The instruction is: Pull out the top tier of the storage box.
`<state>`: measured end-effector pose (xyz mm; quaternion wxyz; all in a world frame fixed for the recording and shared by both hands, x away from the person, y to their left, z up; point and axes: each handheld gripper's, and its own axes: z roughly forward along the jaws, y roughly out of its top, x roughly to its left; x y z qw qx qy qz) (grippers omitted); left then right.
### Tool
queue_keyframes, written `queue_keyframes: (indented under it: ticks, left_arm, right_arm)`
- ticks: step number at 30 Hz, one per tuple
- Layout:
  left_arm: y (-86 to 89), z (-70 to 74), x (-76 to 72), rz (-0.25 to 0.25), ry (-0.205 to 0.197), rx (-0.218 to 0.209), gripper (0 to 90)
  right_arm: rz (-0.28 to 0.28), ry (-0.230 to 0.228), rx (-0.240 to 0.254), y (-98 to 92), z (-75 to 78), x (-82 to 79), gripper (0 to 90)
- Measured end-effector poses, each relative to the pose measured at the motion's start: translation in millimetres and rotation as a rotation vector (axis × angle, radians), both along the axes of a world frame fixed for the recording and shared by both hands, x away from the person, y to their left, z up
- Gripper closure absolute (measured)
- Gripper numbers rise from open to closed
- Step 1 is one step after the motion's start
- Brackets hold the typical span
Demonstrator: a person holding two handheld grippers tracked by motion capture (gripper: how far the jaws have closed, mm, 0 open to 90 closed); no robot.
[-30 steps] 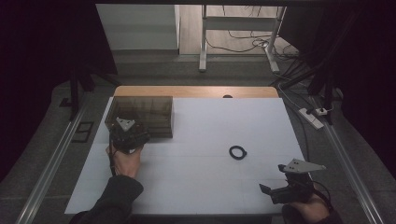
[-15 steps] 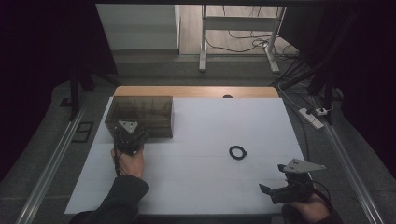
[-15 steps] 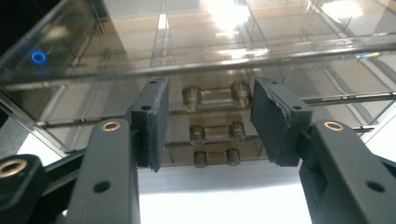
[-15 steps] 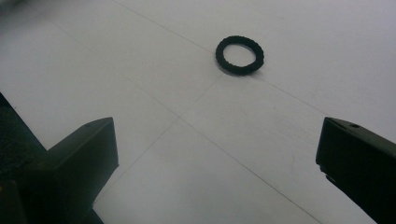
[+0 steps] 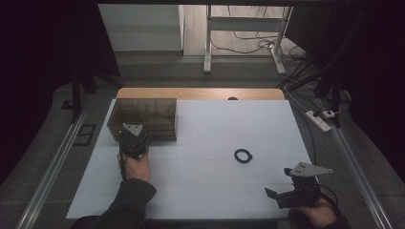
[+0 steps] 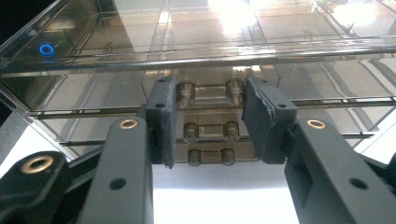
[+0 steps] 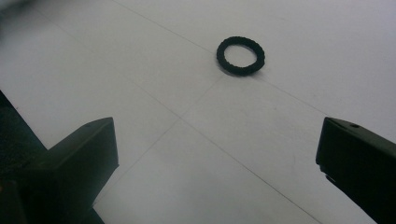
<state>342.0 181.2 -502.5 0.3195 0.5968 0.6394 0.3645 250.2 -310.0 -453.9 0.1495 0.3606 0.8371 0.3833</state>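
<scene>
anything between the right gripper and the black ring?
Nothing: only bare white table between the right gripper and the black ring in the right gripper view. The high view shows the same bare stretch.

The box (image 5: 145, 118) sits at the far left of the surface (image 5: 205, 191), and my left tongs (image 5: 133, 138) stand right at its near wall, astride the latch (image 6: 208, 126). The ring (image 5: 243, 155) lies alone right of the middle, well apart from the box. My right tongs (image 5: 279, 195) hover at the near right corner, the ring ahead of them.
</scene>
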Motion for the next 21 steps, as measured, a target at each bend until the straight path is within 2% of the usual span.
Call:
queue_keyframes:
  ticks: [11,21]
  left_arm:
    - [0.2,0.4,-5.4,-0.005,0.004,-0.006,57.0]
    - [-0.6,1.4,-17.8,-0.005,0.009,-0.015,57.0]
  right_arm:
    - [0.001,0.000,0.003,-0.1,-0.1,0.1,0.0]
    - [0.000,0.000,0.003,-0.1,-0.1,0.1,0.0]
